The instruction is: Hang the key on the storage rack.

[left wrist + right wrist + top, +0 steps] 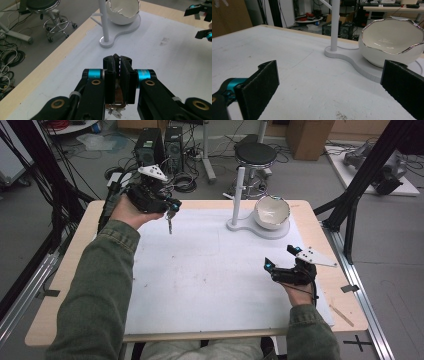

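Both grippers differ: left gripper (pixel 172 211) jaws clamp dangling keys (pixel 170 222), right gripper (pixel 280 259) jaws gape; no legible writing.

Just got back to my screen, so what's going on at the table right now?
A person holds a pair of tongs in each hand over a white mat. The left tongs are shut on a bunch of keys, which hangs above the mat's far left part. The right tongs stand open and empty near the right edge. Between them at the far side is a white stand with an upright post, and an egg-shaped bowl sits on its base.
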A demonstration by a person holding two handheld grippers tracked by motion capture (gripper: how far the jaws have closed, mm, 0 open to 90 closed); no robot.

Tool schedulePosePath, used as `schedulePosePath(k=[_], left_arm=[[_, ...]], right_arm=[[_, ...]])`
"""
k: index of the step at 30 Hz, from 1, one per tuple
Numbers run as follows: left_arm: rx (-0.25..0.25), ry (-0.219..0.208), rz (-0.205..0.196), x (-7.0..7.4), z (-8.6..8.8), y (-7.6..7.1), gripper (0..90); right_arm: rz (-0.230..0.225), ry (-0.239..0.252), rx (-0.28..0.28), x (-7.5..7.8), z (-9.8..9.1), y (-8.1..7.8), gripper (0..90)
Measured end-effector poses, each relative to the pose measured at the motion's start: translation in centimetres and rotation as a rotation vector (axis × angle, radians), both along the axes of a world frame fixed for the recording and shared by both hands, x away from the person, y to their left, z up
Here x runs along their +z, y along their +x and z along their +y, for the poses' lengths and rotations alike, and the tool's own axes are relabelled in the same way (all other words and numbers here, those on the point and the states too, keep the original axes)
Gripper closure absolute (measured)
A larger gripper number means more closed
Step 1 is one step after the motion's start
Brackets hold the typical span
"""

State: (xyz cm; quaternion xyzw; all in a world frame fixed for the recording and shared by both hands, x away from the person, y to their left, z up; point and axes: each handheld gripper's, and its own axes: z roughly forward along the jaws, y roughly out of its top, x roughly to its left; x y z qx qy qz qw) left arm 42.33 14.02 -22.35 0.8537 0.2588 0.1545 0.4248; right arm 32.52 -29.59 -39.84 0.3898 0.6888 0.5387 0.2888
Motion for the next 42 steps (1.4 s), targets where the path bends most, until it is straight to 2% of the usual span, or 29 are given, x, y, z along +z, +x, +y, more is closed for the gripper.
schedulePosePath(k=[16, 19, 25, 35, 37, 42], left_arm=[[-0.027, 0.003, 0.001, 1.4, -2.6, 2.5, 82.7], [-0.041, -0.002, 0.014, 1.4, -3.3, 3.1, 82.7], [-0.048, 0.023, 0.031, 1.3, -4.9, 4.1, 82.7], [-0.093, -0.001, 0.028, 1.6, -7.5, 5.3, 82.7], [-0.098, 0.002, 0.019, 1.9, -8.1, 5.6, 82.7], [-0.116, -0.026, 0.003, 2.6, -9.5, 6.8, 82.7]], right_arm=[[0.002, 0.005, -0.007, -0.1, -0.4, -0.2, 0.7], [0.009, 0.01, -0.009, -0.1, -0.4, -0.3, 0.8], [0.011, 0.01, -0.006, -0.2, -0.5, -0.2, 0.8], [0.006, 0.013, -0.005, -0.2, -0.7, -0.2, 0.7], [0.007, 0.016, -0.005, -0.2, -0.6, -0.3, 0.8], [0.014, 0.019, 0.003, -0.2, -0.6, -0.3, 0.8]])
